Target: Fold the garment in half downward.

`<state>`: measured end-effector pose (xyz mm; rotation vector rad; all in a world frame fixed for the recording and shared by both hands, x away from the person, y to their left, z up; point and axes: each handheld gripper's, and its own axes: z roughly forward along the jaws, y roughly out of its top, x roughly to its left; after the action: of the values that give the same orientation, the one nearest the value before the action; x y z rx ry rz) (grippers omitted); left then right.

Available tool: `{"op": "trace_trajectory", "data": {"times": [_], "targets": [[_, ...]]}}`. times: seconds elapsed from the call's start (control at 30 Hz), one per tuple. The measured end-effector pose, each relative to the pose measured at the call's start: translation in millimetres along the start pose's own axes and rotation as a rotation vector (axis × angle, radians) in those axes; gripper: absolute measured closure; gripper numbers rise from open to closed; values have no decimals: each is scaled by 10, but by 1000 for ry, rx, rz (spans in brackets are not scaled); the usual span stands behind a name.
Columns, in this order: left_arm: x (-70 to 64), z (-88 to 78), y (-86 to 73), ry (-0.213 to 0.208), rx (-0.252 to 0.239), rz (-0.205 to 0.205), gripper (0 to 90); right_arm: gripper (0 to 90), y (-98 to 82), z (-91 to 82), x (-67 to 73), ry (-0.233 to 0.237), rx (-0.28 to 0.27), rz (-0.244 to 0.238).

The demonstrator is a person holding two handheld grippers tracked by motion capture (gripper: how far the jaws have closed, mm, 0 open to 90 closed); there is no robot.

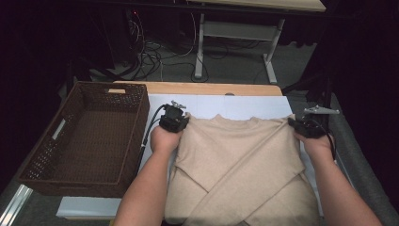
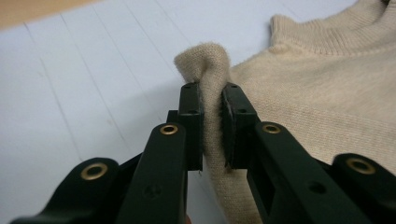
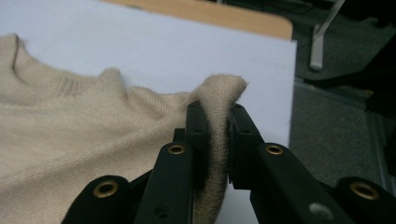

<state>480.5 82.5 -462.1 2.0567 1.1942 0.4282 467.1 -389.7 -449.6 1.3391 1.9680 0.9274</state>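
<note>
Both claws clamped on the beige sweater's shoulders

Left claw (image 1: 173, 118) and right claw (image 1: 301, 126) each pinch a fold of the sweater (image 1: 240, 165) spread on the white-covered desk (image 1: 211, 104); a brown wicker basket (image 1: 89, 141) sits just left of the left claw.

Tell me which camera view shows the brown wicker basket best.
The high view: the basket sits whole at the table's left, beside the left gripper. The two gripper views look at the pinched beige sweater instead, so they add nothing about it.
</note>
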Motion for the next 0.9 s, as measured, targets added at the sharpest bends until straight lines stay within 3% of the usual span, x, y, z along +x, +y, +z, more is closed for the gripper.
{"op": "trace_trajectory", "data": {"times": [0.17, 0.23, 0.33, 0.43, 0.5, 0.6, 0.9], "targets": [[27, -198, 312, 39, -87, 10, 772, 821, 337, -149, -33, -38, -90, -25], [32, -279, 425, 55, -129, 18, 772, 820, 484, -218, -36, -76, -136, -37], [26, -308, 495, 48, -129, 29, 771, 819, 606, -276, -80, -85, -158, -34], [15, -259, 448, 40, -105, 36, 770, 819, 561, -245, -90, -74, -149, -26], [8, -203, 376, 27, -85, 53, 769, 819, 430, -179, -82, -62, -131, -25], [19, -139, 258, 9, -68, 42, 767, 818, 229, -96, -74, -43, -108, -16], [-44, -184, 44, -28, -86, 41, 765, 817, -55, -135, -25, -11, -119, 1]]}}
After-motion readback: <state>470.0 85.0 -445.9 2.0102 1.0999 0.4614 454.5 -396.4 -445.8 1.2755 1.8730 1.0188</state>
